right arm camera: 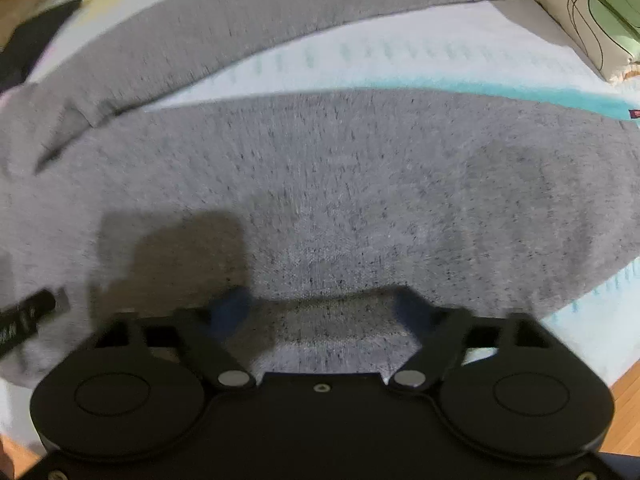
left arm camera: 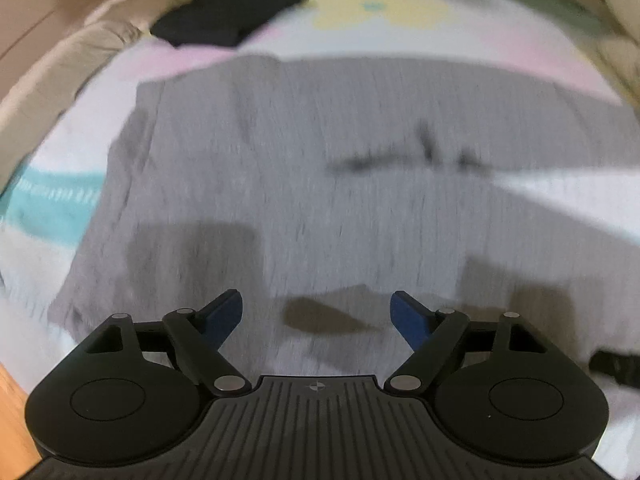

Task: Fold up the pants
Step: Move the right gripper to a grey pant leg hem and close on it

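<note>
Grey pants lie flat on a pastel bed sheet, waist end to the left in the left wrist view. My left gripper hovers over the near part of the waist end, jaws wide apart, blue fingertips clear of the cloth. In the right wrist view the near leg fills the middle and the far leg runs off behind it. My right gripper stands open over the near leg's front edge; its fingers are blurred, and grey cloth shows in the gap without being pinched.
A folded black garment lies at the far left of the bed, also visible as a dark garment. A patterned pillow sits at the far right. Wooden floor shows past the bed's near edge. Beige bedding lines the left side.
</note>
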A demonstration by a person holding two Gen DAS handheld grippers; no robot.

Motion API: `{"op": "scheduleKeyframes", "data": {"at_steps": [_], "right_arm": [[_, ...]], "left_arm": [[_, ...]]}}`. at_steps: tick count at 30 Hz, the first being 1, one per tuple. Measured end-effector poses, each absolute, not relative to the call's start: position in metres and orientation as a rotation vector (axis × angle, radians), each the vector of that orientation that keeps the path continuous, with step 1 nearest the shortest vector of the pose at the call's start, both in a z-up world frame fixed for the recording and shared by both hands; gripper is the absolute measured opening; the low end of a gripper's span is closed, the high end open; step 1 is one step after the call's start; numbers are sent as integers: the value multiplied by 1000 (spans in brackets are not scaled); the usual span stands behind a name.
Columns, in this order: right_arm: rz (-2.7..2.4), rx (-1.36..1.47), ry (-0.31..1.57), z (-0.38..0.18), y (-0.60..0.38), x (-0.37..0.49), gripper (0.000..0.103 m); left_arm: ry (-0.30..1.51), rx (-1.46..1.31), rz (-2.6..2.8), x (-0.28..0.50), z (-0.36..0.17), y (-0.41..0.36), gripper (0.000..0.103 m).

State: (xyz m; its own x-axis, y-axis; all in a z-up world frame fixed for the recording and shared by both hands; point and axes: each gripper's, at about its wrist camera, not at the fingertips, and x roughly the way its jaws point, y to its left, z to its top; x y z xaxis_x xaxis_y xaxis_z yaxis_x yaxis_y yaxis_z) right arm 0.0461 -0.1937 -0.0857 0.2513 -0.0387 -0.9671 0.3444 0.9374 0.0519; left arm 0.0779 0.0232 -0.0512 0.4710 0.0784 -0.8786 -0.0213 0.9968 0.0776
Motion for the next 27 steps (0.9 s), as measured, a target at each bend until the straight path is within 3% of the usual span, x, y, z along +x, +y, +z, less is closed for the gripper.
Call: {"op": "scheduleKeyframes", "data": {"at_steps": [6,12,14,27], "right_arm": [[-262,349,1233,-39,-226,86,76],[-350,289,1130,-18,-265,174,76],[-407,302,1089,-24,-282,214,77],[-697,500,1060,-97,-373,388,80]], "left_arm": [[1104,18,-23,122,-50,1,81],[1160,88,-51,126,-92,-9,81],[1141,80,-45,122,-101,-7,87],[1117,128,-55,130,-104,-15,91]]}}
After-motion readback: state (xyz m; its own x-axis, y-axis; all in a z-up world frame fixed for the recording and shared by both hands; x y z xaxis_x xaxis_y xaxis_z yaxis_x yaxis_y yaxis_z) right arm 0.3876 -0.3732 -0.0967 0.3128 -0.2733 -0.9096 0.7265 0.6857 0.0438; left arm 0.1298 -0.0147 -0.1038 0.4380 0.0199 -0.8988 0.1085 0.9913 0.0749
